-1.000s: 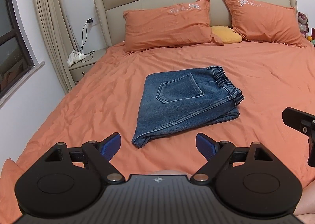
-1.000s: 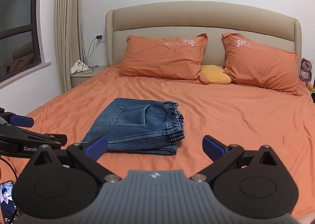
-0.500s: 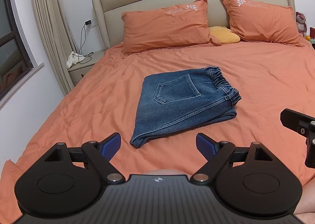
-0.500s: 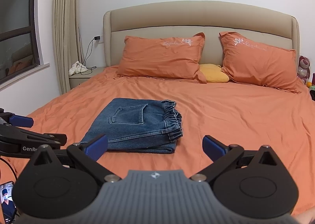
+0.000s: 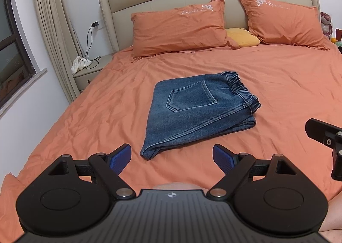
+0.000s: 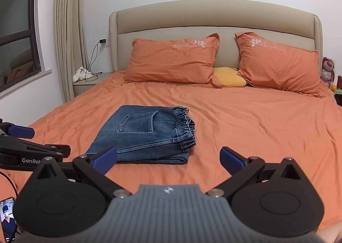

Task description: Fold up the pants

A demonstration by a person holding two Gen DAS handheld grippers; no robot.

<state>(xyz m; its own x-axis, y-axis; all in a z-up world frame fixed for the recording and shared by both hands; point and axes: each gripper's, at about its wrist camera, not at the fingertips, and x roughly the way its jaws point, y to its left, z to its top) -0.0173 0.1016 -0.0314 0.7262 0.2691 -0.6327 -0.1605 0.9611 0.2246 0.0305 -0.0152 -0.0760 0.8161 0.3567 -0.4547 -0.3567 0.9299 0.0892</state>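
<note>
Blue denim pants (image 5: 198, 110) lie folded into a compact stack on the orange bed sheet (image 5: 106, 110), back pocket up and elastic waistband toward the right. The same pants (image 6: 147, 134) show left of centre in the right wrist view. My left gripper (image 5: 172, 158) hovers open just short of the stack's near corner, nothing between its blue pads. Off the stack's right side, my right gripper (image 6: 168, 158) also stands open and empty. Part of the right gripper (image 5: 325, 136) shows at the left wrist view's right edge; the left gripper (image 6: 21, 136) shows at the right wrist view's left edge.
Two orange pillows (image 5: 179, 27) and a yellow cushion (image 5: 241, 37) lean against the beige headboard (image 6: 213, 18). A bedside table (image 5: 89, 72) with a white cloth and a charger cable stands at the left, beside curtains (image 5: 49, 18). A phone (image 6: 8, 217) shows at the lower left.
Both grippers have drawn back and shifted slightly, so the folded pants sit a little further away in both views. The pants have not moved.
</note>
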